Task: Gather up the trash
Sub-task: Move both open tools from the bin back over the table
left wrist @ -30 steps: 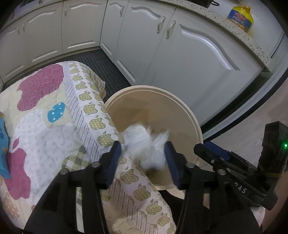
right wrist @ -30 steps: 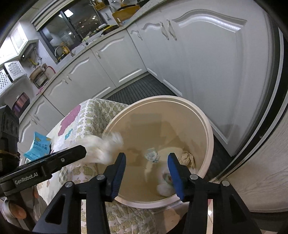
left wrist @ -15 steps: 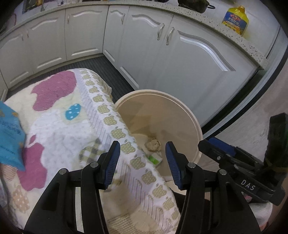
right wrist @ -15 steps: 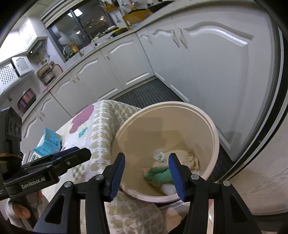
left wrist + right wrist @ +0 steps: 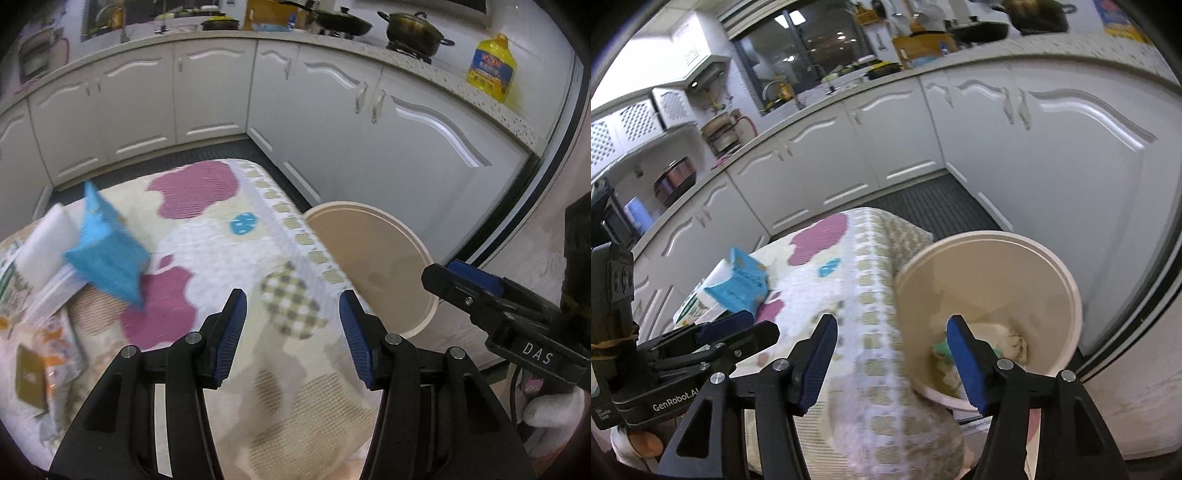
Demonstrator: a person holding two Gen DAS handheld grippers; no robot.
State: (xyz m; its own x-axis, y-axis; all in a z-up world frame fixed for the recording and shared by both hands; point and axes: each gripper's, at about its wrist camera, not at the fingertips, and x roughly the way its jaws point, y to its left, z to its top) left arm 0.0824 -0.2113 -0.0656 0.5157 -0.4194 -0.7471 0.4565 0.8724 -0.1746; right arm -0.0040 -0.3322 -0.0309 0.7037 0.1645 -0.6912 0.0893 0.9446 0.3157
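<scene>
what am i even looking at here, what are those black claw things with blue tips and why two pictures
Each claw is a hand-held gripper with a camera looking along its fingers. One picture comes from the left gripper, one from the right gripper, whose jaws have just been opening. Both are open and hold nothing. Below is a patterned quilt carrying a blue packet and some paper packaging. Beside it stands a beige bin with crumpled trash inside.

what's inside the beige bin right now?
In the right wrist view the beige bin holds crumpled whitish tissue and a green scrap. The right gripper's finger and the quilt edge cover the rest of the bottom.
</scene>
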